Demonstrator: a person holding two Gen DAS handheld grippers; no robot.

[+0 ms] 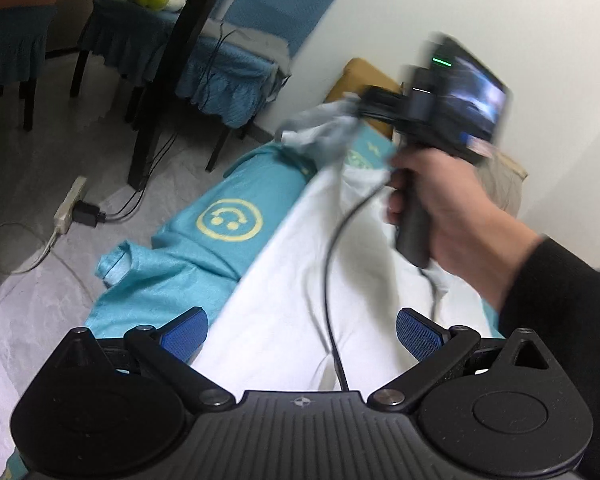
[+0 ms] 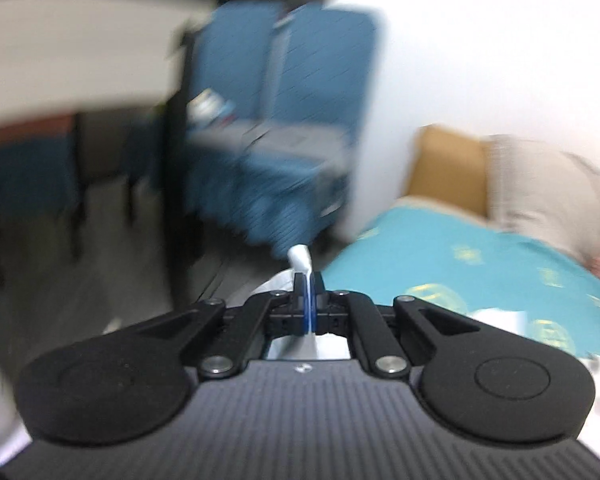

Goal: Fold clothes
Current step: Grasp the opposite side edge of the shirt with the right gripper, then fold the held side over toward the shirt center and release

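While no writing reads, yellow smiley (image 1: 229, 219) marks teal sheet (image 1: 168, 276)

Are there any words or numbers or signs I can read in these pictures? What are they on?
No words or numbers can be read.
Yellow smiley face sign: printed on the teal cloth.
Small compass-like mark: on the left gripper's body; no letters.
Yellow prints on the teal cloth by the right gripper: too blurred to read.
Screen on the right gripper: blurred, nothing readable.
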